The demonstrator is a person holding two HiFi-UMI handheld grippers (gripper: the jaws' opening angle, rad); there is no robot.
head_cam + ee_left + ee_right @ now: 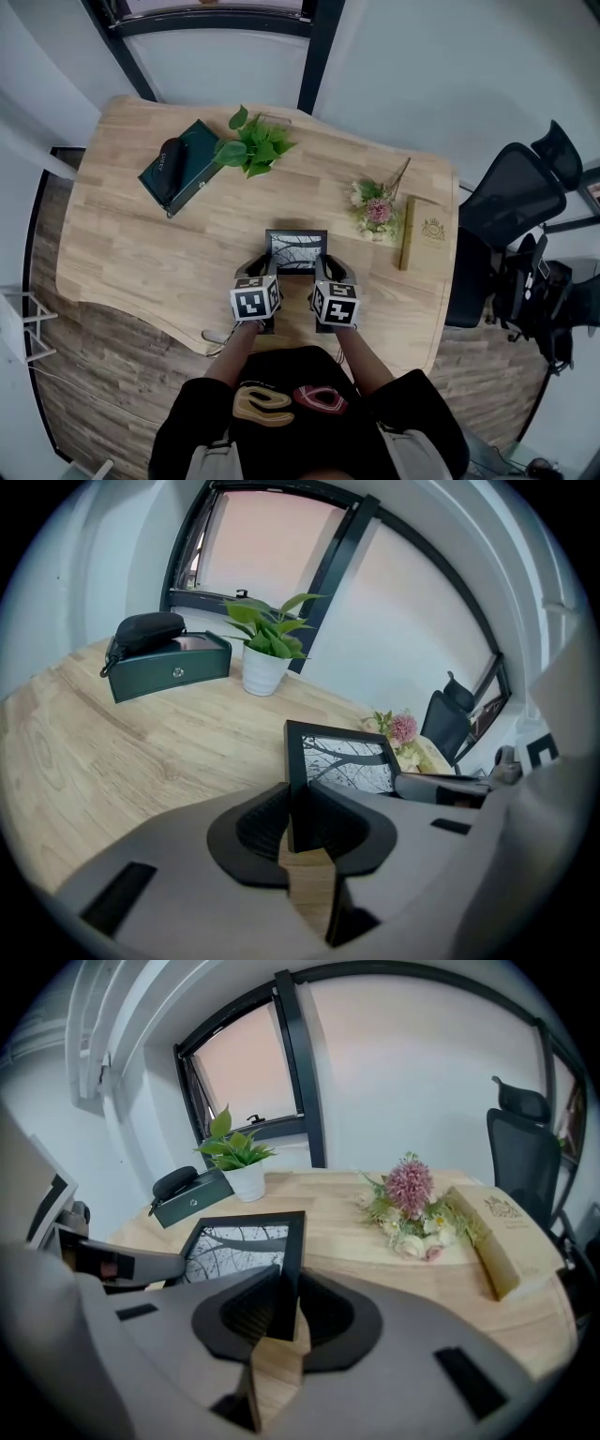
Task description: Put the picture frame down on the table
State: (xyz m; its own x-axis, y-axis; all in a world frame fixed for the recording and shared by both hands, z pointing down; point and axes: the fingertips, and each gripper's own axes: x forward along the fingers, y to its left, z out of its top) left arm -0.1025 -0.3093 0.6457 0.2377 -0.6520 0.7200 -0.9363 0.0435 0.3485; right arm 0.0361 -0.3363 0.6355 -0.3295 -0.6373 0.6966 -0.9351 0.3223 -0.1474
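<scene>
A black picture frame (296, 250) with a bare-branch print is held over the near middle of the wooden table (141, 262). My left gripper (266, 274) is shut on the frame's left edge (295, 789). My right gripper (322, 274) is shut on the frame's right edge (289, 1274). In both gripper views the picture frame (349, 761) (239, 1249) tilts back, its glass facing up, with the dark pads pressed against its sides. I cannot tell whether its lower edge touches the table.
A dark green box (183, 167) with a black case on top and a potted plant (253, 145) stand at the far left. A flower bunch (377, 211) and a tan box (423, 232) lie at the right. A black office chair (511, 225) stands beyond the right edge.
</scene>
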